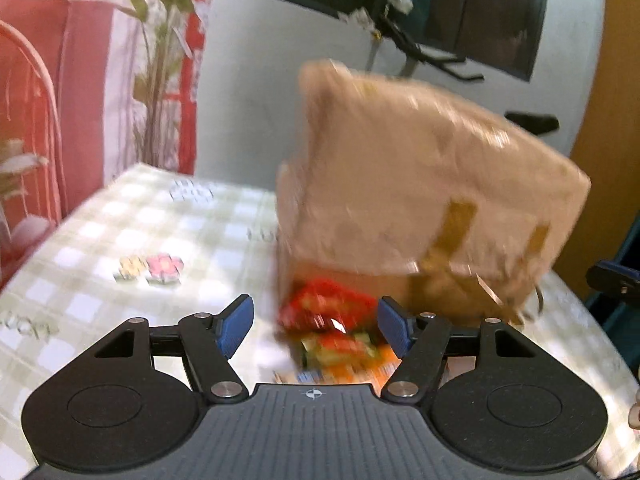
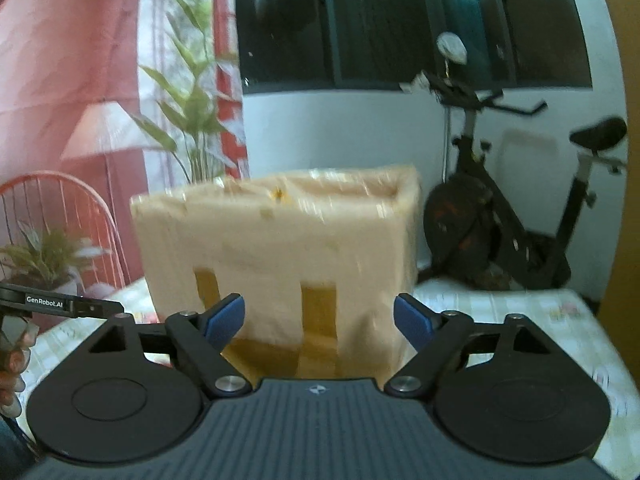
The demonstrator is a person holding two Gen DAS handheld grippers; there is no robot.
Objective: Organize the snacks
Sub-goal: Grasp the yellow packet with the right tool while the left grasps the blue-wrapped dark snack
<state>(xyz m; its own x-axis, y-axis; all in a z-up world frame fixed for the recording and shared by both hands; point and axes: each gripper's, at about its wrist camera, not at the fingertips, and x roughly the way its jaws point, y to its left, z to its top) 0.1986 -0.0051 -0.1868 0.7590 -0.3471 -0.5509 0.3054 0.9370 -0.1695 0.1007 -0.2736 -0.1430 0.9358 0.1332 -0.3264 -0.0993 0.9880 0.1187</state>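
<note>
The cardboard box (image 1: 424,184) is tilting over the snack packets (image 1: 332,328) on the tabletop (image 1: 120,240), probably spilling them for sorting. The left tool (image 1: 316,328) and the right tool (image 2: 320,320) are both hanging spread, pinching nothing

exercise bike (image 2: 520,216), potted plant (image 2: 188,120), pink chair (image 2: 60,216)

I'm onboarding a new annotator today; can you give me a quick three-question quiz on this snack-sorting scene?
1. True or false: the left gripper is clamped on a snack packet.
2. What lies on the table beside the cardboard box, ahead of the left gripper? A) red snack packets B) a mug C) a banana
3. Fill in: behind the box, the right wrist view shows an exercise ____.

Key: 1 false, its jaws stand open around nothing. 2 A, the red snack packets. 3 bike.
</note>
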